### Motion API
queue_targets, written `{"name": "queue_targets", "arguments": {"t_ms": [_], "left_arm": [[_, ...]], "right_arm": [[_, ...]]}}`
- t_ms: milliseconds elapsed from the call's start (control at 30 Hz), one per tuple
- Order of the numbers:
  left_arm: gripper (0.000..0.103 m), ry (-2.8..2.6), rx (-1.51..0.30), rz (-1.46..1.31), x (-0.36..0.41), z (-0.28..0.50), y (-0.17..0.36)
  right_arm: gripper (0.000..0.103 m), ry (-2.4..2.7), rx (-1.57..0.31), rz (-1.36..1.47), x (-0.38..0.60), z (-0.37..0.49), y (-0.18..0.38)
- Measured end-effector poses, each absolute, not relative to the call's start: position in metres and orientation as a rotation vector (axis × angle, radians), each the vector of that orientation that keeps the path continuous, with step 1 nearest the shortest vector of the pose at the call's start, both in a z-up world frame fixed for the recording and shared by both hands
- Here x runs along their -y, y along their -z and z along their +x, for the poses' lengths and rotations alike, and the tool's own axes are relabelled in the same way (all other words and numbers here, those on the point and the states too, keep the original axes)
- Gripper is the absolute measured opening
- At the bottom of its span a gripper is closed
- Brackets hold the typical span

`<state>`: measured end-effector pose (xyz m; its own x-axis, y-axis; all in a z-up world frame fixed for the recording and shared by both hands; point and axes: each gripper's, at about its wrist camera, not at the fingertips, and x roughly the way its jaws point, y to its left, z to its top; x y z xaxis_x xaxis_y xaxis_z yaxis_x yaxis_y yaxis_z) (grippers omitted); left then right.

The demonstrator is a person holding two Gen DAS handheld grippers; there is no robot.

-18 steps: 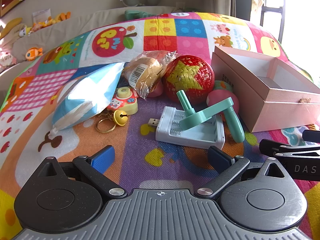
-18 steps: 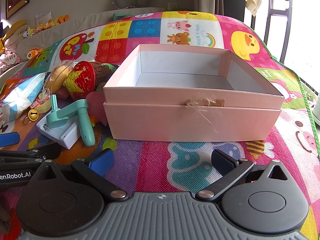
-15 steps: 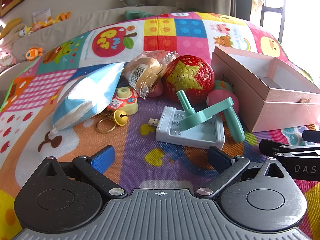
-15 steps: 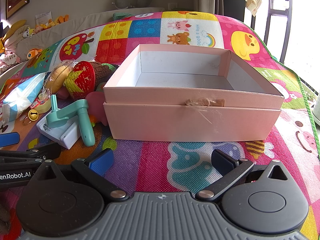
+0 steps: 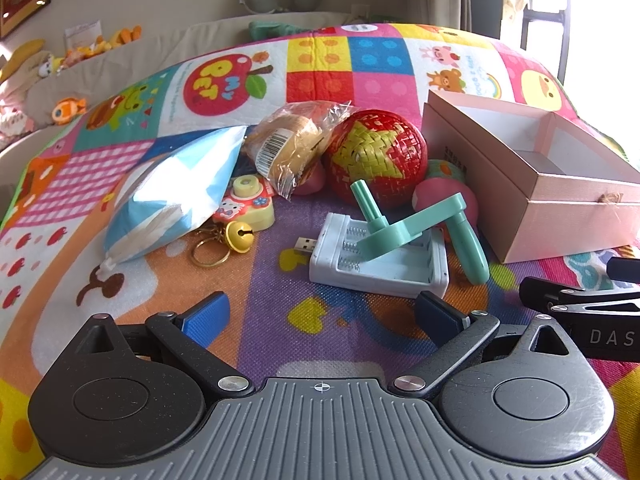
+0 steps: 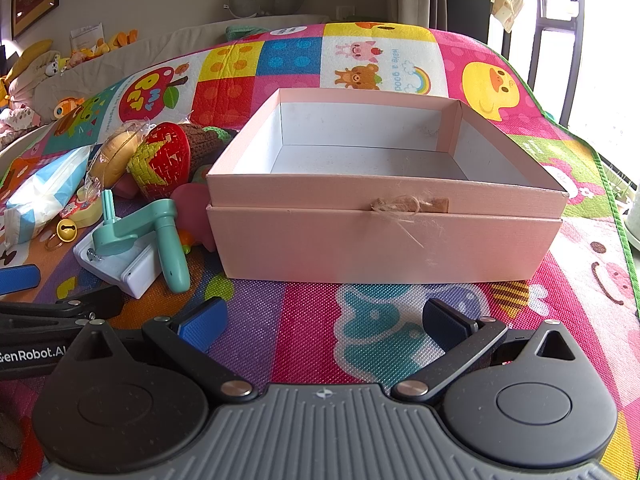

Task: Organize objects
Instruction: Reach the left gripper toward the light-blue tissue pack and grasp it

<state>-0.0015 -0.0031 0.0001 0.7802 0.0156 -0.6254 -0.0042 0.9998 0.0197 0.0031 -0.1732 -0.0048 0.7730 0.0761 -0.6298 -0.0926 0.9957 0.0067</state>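
A pile of objects lies on the colourful play mat: a white battery charger (image 5: 380, 256) with a teal crank handle (image 5: 420, 224) across it, a red woven ball (image 5: 376, 152), a wrapped bun (image 5: 296, 140), a blue-white pouch (image 5: 172, 192), a bell keyring (image 5: 238, 236) and a small toy camera (image 5: 248, 200). An open pink box (image 6: 384, 184) stands to the right, with nothing seen inside. My left gripper (image 5: 320, 314) is open, just short of the charger. My right gripper (image 6: 324, 320) is open in front of the box.
The mat (image 6: 312, 320) covers a raised surface that drops off at the right edge (image 6: 612, 208). Soft toys (image 5: 68, 108) line the far left. The right gripper's arm (image 5: 580, 304) shows at the right of the left wrist view.
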Motion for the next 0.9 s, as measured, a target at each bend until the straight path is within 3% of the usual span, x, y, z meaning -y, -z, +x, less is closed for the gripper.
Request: {"name": "queue_targets", "arguments": {"t_ms": [533,600,800,900], "left_arm": [[0.101,0.059,-0.676,0.002,-0.005,-0.013,-0.003],[0.101,0.076,-0.652,-0.001,-0.013,-0.022,-0.01],[0.101,0.011,-0.349,0.064,-0.055,-0.037,-0.075],[0.101,-0.011,-0.445,-0.034,-0.094,0.006,-0.077]], "right_arm": [[0.103,-0.112,-0.689,-0.032,0.175,0.001,0.006],[0.103,-0.152,-0.705,-0.042,0.179,0.001,0.003],[0.103,-0.217,-0.752,-0.072,0.187,-0.007,-0.001],[0.103,-0.212,-0.763,-0.073,0.186,-0.008,-0.002]]}}
